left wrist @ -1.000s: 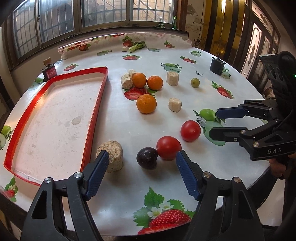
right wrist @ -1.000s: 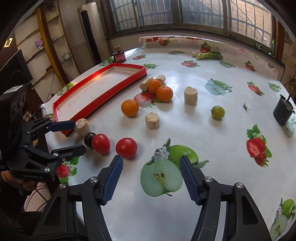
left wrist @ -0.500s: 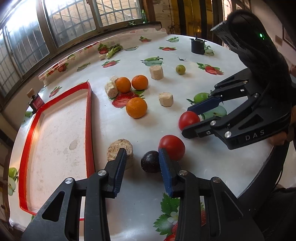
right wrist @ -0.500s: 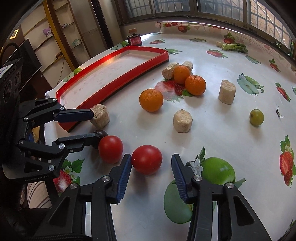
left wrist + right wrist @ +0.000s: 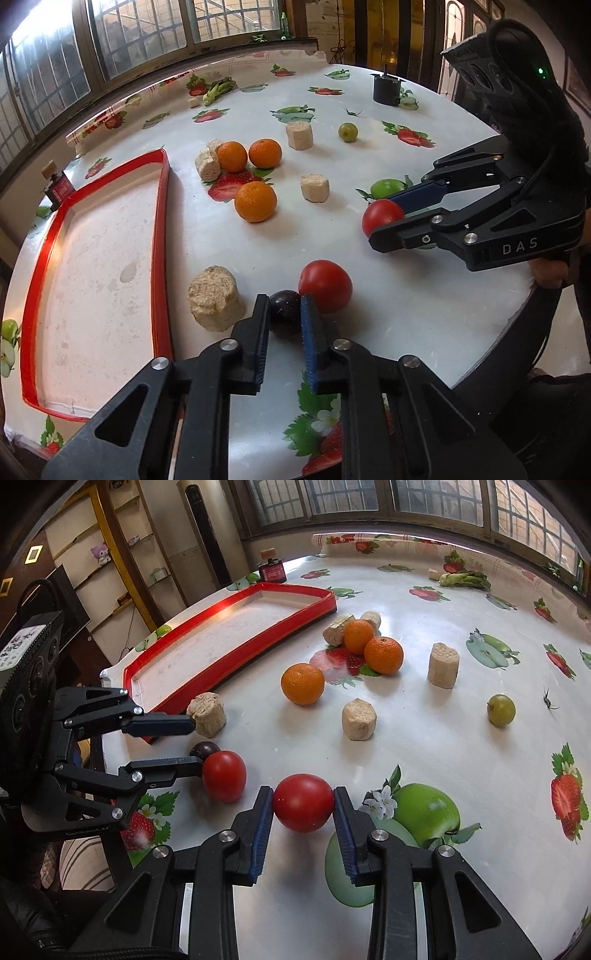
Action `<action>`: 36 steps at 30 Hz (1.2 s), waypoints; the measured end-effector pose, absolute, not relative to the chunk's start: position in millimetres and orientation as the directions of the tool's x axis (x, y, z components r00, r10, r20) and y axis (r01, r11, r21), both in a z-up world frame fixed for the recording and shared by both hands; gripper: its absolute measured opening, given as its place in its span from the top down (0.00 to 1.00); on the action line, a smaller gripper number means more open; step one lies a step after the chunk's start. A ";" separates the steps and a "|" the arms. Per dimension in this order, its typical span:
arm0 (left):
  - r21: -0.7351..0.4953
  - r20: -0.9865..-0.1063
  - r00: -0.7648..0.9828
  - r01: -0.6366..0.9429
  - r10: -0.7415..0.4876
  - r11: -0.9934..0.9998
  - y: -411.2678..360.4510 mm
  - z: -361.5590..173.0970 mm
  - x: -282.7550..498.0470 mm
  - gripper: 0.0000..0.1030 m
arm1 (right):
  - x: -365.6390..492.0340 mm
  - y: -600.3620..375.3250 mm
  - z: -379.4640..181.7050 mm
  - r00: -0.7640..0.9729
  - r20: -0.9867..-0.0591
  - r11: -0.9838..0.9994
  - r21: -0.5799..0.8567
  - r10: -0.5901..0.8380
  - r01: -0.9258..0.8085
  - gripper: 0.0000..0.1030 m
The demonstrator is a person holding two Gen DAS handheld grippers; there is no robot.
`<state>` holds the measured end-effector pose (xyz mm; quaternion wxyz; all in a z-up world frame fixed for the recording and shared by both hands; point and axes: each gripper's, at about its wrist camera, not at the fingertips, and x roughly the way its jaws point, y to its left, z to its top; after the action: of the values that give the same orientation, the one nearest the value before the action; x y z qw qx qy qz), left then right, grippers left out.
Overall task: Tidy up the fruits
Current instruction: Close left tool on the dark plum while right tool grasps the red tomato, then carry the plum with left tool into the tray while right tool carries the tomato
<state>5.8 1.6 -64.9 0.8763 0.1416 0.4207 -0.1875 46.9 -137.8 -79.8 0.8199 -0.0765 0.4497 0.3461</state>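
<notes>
Left wrist view: your left hand-held gripper (image 5: 283, 320) has just closed onto the dark plum (image 5: 284, 312).
Right wrist view: your right hand-held gripper (image 5: 303, 809) has just closed onto a tomato (image 5: 303, 802) on the table (image 5: 461, 760).

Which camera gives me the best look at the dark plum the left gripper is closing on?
The left wrist view: the dark plum sits between the left gripper pads, whose jaws have just been closing. The right wrist view shows only its top behind a red tomato.
</notes>
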 end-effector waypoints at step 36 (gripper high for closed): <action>-0.037 -0.681 0.714 0.189 -0.163 0.981 87.4 -11.6 -10.4 0.99 | 36.0 -97.1 -39.1 0.385 -0.750 0.707 0.152 0.537 -0.691 0.68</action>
<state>-10.4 87.4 -11.6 0.9257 0.0175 0.3659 -0.0949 36.0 -97.1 -39.1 0.8269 -0.0933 0.4118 0.3715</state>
